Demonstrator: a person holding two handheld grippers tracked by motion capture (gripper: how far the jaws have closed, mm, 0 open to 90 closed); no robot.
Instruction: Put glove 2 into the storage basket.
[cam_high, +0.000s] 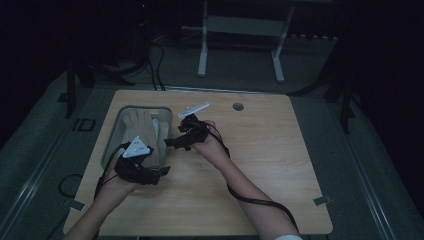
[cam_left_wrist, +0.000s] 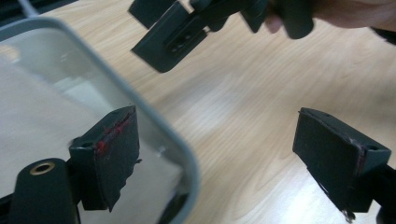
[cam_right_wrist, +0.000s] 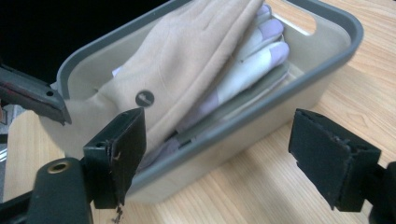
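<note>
A grey bin (cam_high: 111, 131) stands on the left part of the wooden table (cam_high: 260, 150). In it lies a beige glove (cam_high: 141, 128) over a white glove with lavender fingertips (cam_right_wrist: 254, 63). My left gripper (cam_high: 161, 172) is at the bin's near right corner, open, with one jaw over the rim (cam_left_wrist: 156, 123) and the other over bare wood; nothing is between them. My right gripper (cam_high: 171, 142) is just right of the bin and faces its side wall (cam_right_wrist: 299, 91), open and holding nothing. The beige glove (cam_right_wrist: 187, 56) drapes over the bin's far end.
A round cable hole (cam_high: 238, 106) sits near the table's far edge. Behind the table stand the white legs of a frame (cam_high: 202, 50). Black cables trail from both grippers toward the near edge. The right half of the table is bare wood.
</note>
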